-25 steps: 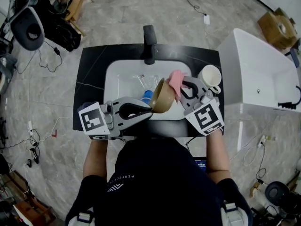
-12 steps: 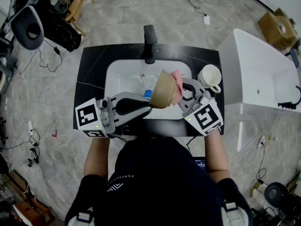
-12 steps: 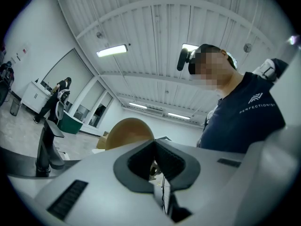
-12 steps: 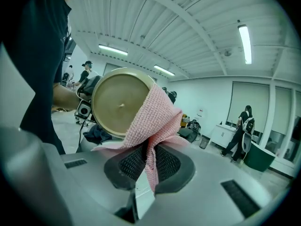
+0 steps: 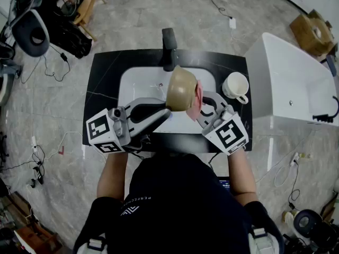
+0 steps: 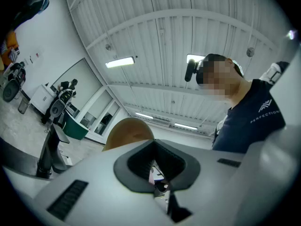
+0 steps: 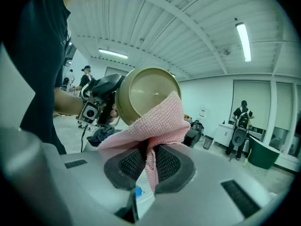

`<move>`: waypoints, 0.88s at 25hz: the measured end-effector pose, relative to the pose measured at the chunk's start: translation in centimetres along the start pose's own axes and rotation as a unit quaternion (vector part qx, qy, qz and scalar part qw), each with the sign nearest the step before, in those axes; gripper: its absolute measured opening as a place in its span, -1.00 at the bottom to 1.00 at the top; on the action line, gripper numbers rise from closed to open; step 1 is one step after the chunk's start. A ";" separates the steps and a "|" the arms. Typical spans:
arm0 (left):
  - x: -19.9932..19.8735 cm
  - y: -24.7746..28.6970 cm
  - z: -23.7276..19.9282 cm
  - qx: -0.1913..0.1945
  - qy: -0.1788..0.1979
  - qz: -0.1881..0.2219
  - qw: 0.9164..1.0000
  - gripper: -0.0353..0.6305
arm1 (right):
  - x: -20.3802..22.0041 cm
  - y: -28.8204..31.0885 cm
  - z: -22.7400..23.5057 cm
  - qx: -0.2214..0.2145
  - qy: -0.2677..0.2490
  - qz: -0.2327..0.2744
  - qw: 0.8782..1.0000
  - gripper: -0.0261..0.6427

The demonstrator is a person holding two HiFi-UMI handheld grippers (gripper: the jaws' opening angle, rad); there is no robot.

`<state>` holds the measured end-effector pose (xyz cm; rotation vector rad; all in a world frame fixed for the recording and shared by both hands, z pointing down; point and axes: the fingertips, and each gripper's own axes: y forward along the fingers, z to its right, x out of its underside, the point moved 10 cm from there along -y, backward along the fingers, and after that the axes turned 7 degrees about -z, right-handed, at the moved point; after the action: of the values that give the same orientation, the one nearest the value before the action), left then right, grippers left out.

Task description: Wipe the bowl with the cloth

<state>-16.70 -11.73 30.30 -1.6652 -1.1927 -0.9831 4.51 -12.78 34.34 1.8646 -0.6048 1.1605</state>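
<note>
A tan bowl (image 5: 182, 88) is held up over the sink, its underside turned toward the head camera. My left gripper (image 5: 166, 106) is shut on its rim from the lower left. In the left gripper view the bowl (image 6: 129, 131) rises just behind the shut left gripper (image 6: 155, 174). The pink cloth (image 5: 197, 103) lies against the bowl's right side, pinched in my right gripper (image 5: 202, 108). Seen from the right gripper view, the cloth (image 7: 157, 122) drapes out of the shut right gripper (image 7: 146, 163) and overlaps the lower right of the bowl (image 7: 146, 94).
A white sink (image 5: 136, 89) sits in a black counter (image 5: 104, 72), with a dark faucet (image 5: 168, 45) at its back. A white mug (image 5: 237, 87) stands on the counter to the right. A large white tub (image 5: 293, 86) stands further right. Cables lie on the floor.
Both grippers have lifted the bowl and turned it until its underside faces up. The cloth has slid from above the bowl's rim to its right side.
</note>
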 end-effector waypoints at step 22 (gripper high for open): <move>1.2 0.7 -0.2 -0.151 0.005 0.017 0.988 -0.86 | -1.1 -0.1 -2.9 -0.026 0.006 0.013 1.000 -0.78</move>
<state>-15.75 -11.72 31.34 -1.9044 -1.0437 -1.1965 2.70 -10.29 33.98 1.8091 -0.6482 1.1606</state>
